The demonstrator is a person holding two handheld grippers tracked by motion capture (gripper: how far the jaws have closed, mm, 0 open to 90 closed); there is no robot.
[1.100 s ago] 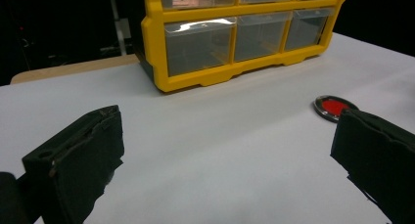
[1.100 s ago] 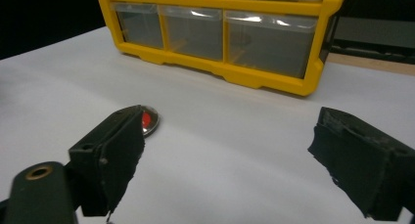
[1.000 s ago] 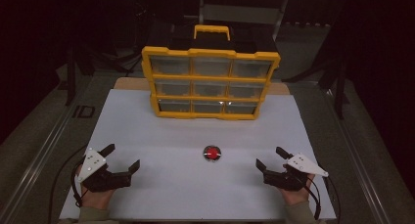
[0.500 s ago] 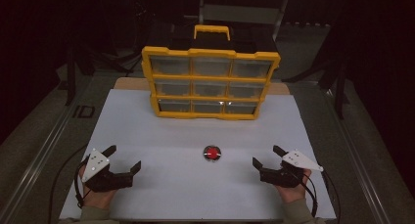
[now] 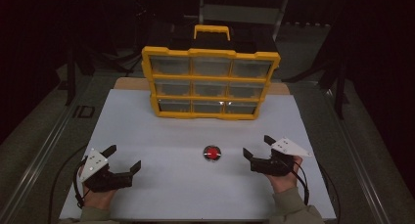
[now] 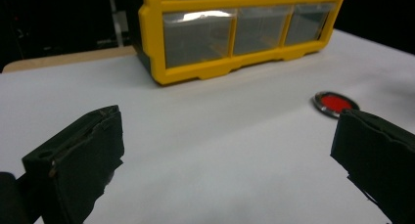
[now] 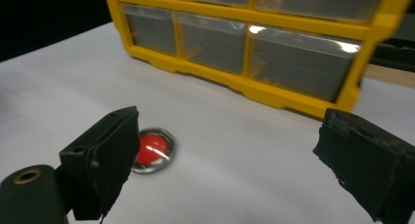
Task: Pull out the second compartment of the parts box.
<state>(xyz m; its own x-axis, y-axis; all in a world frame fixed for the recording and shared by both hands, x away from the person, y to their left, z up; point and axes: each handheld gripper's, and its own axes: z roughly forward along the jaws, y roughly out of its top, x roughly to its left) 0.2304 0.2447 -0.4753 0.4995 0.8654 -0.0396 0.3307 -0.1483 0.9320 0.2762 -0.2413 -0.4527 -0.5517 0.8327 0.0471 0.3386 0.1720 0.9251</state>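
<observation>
A small round red disc with a metal rim (image 5: 212, 153) lies on the white table top (image 5: 186, 136), in front of a yellow drawer cabinet (image 5: 210, 82) with clear drawers. My right gripper (image 5: 257, 147) stands open just right of the disc, nothing between its fingers; the right gripper view has the disc (image 7: 152, 149) beside the left jaw. My left gripper (image 5: 122, 158) rests open at the table's front left, well away from the disc (image 6: 335, 103).
The cabinet (image 6: 235, 33) stands upright at the back middle with a yellow handle (image 5: 212, 31) on top. A bare wooden strip (image 5: 129, 83) shows behind the white sheet. Metal rails run along both table sides. Dark surroundings.
My right gripper has moved left, closer to the red disc. The left gripper has shifted slightly toward the front. Both stay open.
</observation>
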